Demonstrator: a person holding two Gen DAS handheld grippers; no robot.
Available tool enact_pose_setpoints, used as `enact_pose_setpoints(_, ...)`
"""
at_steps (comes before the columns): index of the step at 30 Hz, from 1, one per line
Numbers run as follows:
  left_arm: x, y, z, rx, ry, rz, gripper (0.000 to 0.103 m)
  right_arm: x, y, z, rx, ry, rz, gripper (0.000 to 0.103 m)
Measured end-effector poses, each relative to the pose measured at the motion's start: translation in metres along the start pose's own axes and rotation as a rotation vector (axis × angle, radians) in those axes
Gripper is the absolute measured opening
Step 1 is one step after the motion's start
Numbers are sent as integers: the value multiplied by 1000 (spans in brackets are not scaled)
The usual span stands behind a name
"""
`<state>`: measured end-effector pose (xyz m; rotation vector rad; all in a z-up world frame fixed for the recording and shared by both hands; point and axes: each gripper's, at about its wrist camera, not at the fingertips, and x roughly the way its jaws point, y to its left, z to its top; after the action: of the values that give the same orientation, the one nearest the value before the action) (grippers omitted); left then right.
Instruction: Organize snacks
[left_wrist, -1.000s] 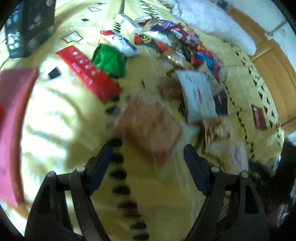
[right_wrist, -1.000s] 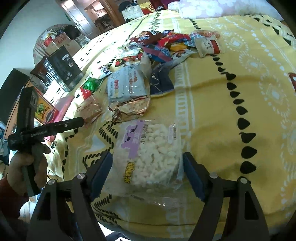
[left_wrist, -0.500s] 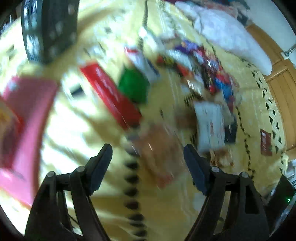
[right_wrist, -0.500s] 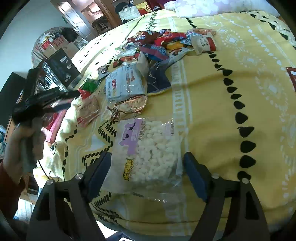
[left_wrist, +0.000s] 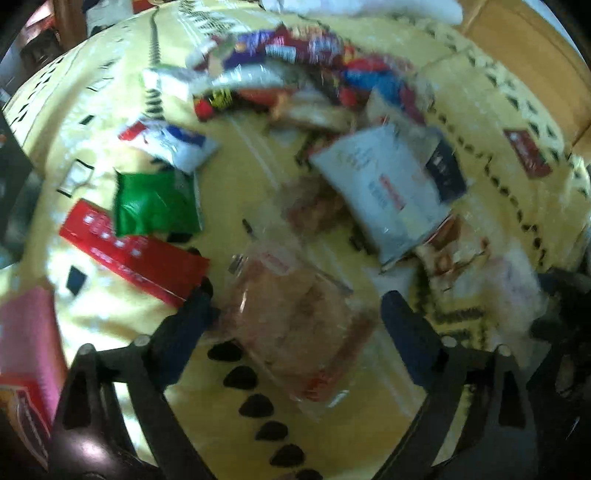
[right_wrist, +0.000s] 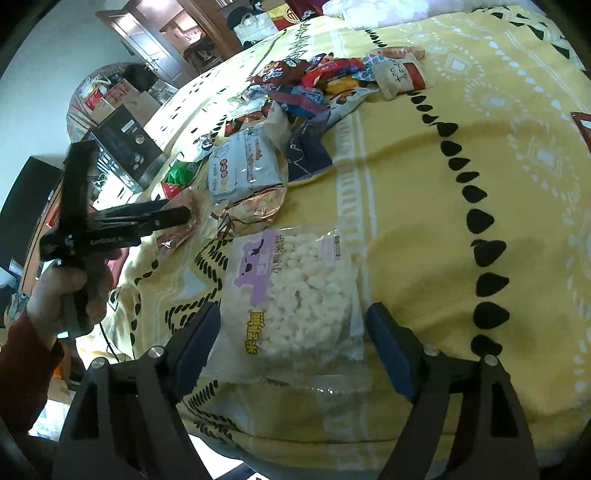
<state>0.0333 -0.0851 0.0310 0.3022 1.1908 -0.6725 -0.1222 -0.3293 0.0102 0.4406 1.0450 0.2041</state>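
Observation:
A clear bag of brown snacks lies on the yellow bedspread between the fingers of my left gripper. Its jaws are opening and the pads stand off the bag. In the right wrist view a hand holds that left gripper just above the same brown bag. My right gripper is open astride a clear bag of white puffed rice with a purple bear, near the bed's front edge. The bag lies flat and the pads do not press it.
A red box, a green packet and a white pack lie close by. A heap of mixed snack packets sits farther back. A black box stands at the bed's left side. A pink box lies at the left.
The left gripper has swung and rolled over the brown bag, and its jaws stand wider. The right gripper and the puffed rice bag have hardly moved.

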Motion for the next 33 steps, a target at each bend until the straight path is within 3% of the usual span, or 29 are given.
enact_pose_setpoints(3, 0, -10, -7, 54, -19, -14, 92, -1, 0, 1, 1, 2, 4, 84)
enact_pose_setpoints(4, 0, -14, -9, 76, -14, -22, 85, -1, -1, 1, 2, 3, 5, 84)
enact_pose_setpoints(6, -11, -18, -16, 84, -27, 5, 82, -3, -1, 2, -2, 2, 0, 84)
enact_pose_setpoints(13, -66, 5, -35, -115, -200, 51, 82, -29, 22, 20, -97, -94, -71, 84)
enact_pose_setpoints(16, -89, 12, -49, -180, -261, 35, 82, -29, 48, 34, -145, -124, -33, 87)
enact_pose_setpoints(21, -112, 23, -86, -289, -271, -90, 82, 32, 121, 64, -332, 1, 115, 88)
enact_pose_setpoints(23, -111, 26, -96, -314, -242, -124, 78, 72, 151, 77, -419, 70, 110, 88)
enact_pose_setpoints(25, -110, 28, -105, -339, -202, -38, 78, 108, 168, 85, -463, 166, 108, 88)
enact_pose_setpoints(27, -113, 31, -115, -344, -209, -107, 78, 142, 177, 90, -498, 230, 41, 89)
enact_pose_setpoints(29, -117, 31, -119, -355, -231, -95, 78, 161, 178, 90, -504, 273, 10, 89)
enact_pose_setpoints(32, -118, 29, -118, -345, -234, -116, 78, 165, 174, 91, -493, 267, -7, 86)
enact_pose_setpoints(33, -118, 26, -115, -333, -234, -118, 78, 163, 174, 91, -500, 255, -30, 75)
